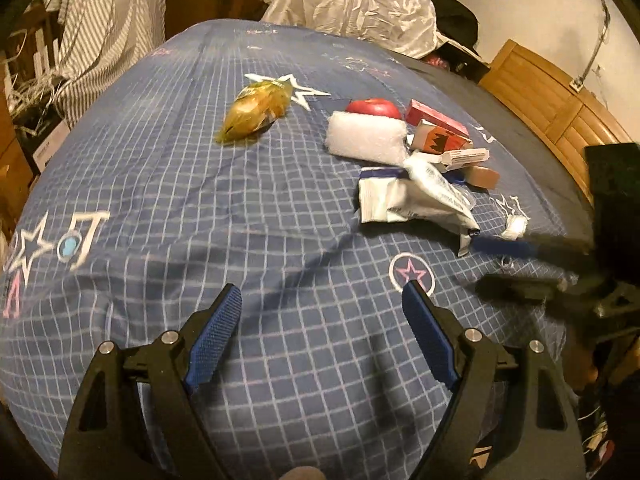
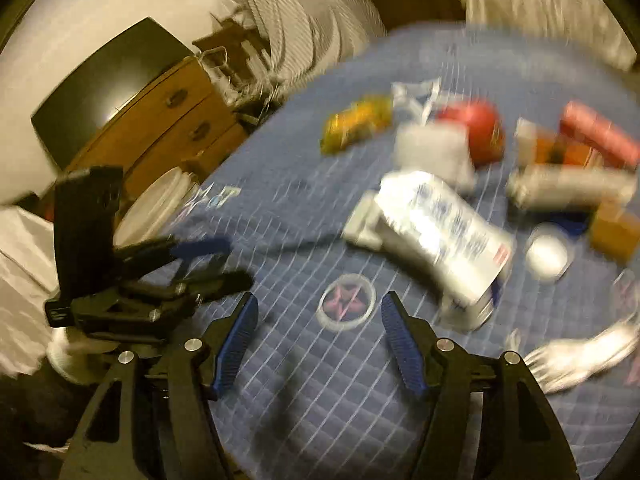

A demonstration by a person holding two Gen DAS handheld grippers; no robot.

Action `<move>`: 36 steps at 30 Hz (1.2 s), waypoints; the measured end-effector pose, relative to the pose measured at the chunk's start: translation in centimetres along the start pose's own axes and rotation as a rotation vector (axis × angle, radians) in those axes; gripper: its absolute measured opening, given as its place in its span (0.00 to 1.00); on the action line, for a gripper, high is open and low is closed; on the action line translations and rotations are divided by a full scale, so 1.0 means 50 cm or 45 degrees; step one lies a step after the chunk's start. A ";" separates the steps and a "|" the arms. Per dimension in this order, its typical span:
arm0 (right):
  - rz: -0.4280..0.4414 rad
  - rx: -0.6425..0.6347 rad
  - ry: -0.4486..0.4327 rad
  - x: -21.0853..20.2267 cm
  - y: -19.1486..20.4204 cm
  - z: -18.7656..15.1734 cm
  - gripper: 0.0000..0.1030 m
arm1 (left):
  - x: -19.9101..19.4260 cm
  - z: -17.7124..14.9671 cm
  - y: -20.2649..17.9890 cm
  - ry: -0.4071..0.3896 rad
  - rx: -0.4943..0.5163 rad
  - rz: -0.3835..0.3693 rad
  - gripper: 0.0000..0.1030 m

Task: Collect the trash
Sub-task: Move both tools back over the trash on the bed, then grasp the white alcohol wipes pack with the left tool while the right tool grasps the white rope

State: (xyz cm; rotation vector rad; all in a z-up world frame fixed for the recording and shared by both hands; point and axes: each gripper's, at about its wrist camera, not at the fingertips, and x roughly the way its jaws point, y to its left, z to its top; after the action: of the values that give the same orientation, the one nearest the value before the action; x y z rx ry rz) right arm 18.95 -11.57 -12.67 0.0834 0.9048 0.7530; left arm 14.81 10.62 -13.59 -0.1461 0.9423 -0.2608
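Note:
Trash lies on a blue checked quilt (image 1: pixel 200 200). A yellow wrapper (image 1: pixel 254 112) sits far off, alone. To its right are a red apple (image 1: pixel 374 107), a white foam pad (image 1: pixel 366 140), a red box (image 1: pixel 434 116), an orange-and-white carton (image 1: pixel 442 140), a crumpled white wrapper (image 1: pixel 416 200) and a small tissue wad (image 1: pixel 516 226). My left gripper (image 1: pixel 322 300) is open over bare quilt, short of the pile. My right gripper (image 2: pixel 316 312) is open and empty above a star print, with the white wrapper (image 2: pixel 440 236) just ahead to its right. The right wrist view is blurred.
A white plastic bag (image 1: pixel 352 4) lies at the bed's far end, with wooden furniture (image 1: pixel 552 96) to the right. A chest of drawers (image 2: pixel 168 124) and striped cloth (image 1: pixel 104 20) stand beside the bed. A clear plastic fork (image 2: pixel 576 356) and a round white lid (image 2: pixel 548 254) lie near the right gripper.

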 end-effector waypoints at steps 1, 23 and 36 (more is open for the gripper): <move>-0.027 0.021 -0.058 -0.014 -0.015 0.017 0.64 | -0.005 -0.008 0.008 0.005 -0.019 -0.009 0.77; 0.127 0.245 -0.009 -0.023 0.002 -0.048 0.67 | -0.013 -0.042 -0.009 0.013 -0.113 -0.103 0.82; -0.255 0.753 -0.251 -0.214 -0.215 -0.181 0.69 | 0.083 0.054 -0.138 -0.011 0.016 0.053 0.88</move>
State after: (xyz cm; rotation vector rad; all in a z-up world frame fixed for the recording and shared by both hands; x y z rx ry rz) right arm 14.17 -28.41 -15.05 0.5704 0.9064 0.2672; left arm 18.25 2.86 -13.61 -0.1163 0.9338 -0.2275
